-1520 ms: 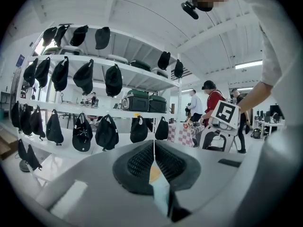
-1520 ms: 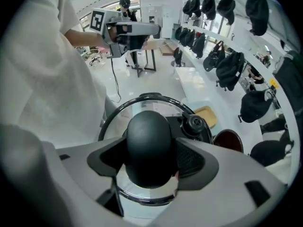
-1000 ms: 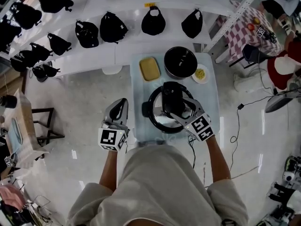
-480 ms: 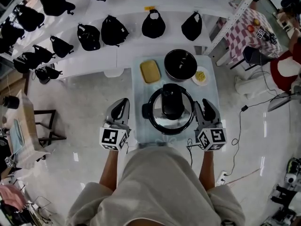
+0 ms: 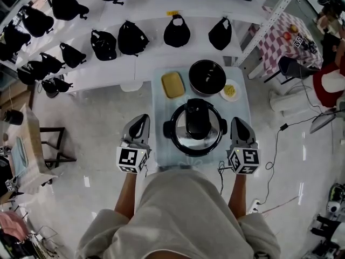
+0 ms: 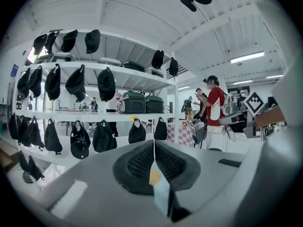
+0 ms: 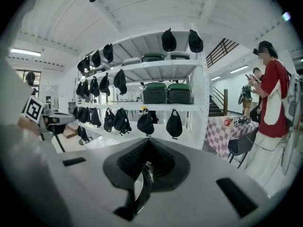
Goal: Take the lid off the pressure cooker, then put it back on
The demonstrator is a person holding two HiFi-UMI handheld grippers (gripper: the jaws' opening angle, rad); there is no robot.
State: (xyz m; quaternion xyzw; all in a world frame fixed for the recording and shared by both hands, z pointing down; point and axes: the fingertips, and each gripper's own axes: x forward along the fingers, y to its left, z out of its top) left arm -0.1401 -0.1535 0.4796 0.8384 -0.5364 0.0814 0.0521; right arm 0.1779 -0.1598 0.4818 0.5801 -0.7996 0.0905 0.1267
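Note:
The pressure cooker point(image 5: 195, 129) stands on the small pale blue table point(image 5: 161, 99), its steel lid with the black handle point(image 5: 198, 118) seated on top. My left gripper point(image 5: 142, 118) hangs left of the table, shut and empty; in the left gripper view its pads point(image 6: 153, 148) meet with nothing between them. My right gripper point(image 5: 237, 122) hangs at the cooker's right side, apart from it. Its jaws have just been closing and now stand shut on nothing, as the right gripper view point(image 7: 147, 148) shows.
Behind the cooker sit a yellow rectangular dish point(image 5: 172, 84), a black pot point(image 5: 207, 76) and a small plate of yellow food point(image 5: 229, 89). White shelves hung with black caps point(image 5: 129, 34) run along the back. A cable point(image 5: 280, 127) trails on the floor at right.
My right gripper came off the lid handle, swung out to the right of the cooker and shut. The lid stayed on the cooker. The left gripper has not moved.

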